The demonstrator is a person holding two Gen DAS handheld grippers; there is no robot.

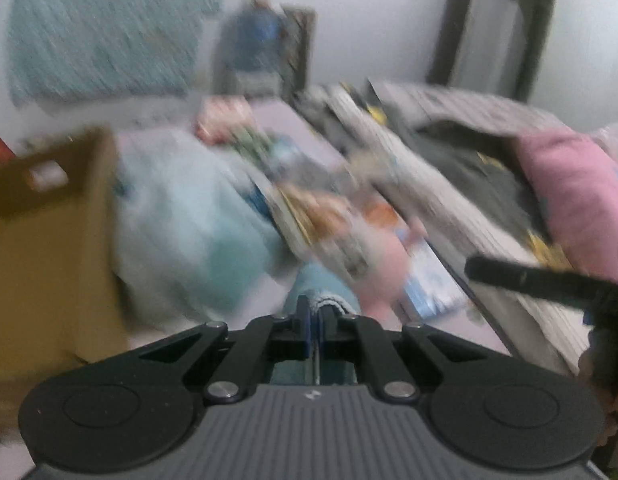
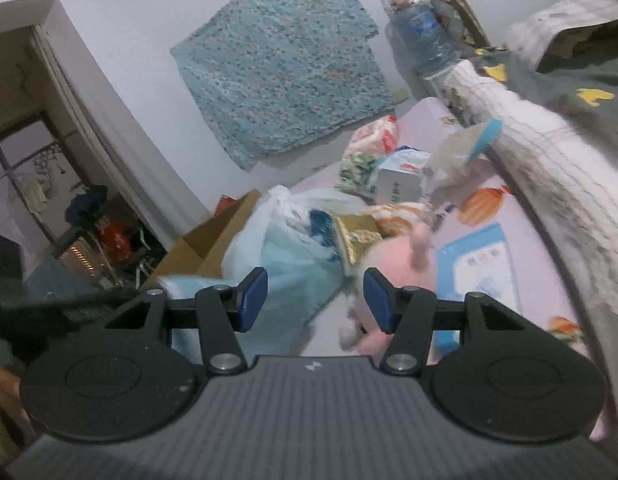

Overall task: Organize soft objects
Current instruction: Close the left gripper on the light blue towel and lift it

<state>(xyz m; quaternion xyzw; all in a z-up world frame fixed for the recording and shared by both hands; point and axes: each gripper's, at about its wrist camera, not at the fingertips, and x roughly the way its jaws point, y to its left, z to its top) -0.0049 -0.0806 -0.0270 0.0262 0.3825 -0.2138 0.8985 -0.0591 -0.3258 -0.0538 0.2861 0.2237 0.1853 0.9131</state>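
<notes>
One wide bed (image 2: 525, 216) in lilac sheeting, heaped along one side with a grey-white quilt (image 2: 549, 168). At the bed's other edge, a brown cardboard box (image 1: 49, 248), with a pale plastic bag (image 2: 293, 240) just beside it. Near the bag, on the sheet, a pink plush toy (image 2: 393, 256). Left tongs (image 1: 315, 312) clenched on a light-blue cloth (image 1: 325, 284), above the sheet. Right tongs (image 2: 315, 300) released, empty, with the plush just beyond.

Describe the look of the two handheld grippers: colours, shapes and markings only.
Both look alike. The left gripper and the right gripper each have a grey ribbed body with a small white logo, two round black discs at the sides, black linkage arms with silver pivot bolts, and blue pads on the fingers. No cables or sleeves show clearly.
</notes>
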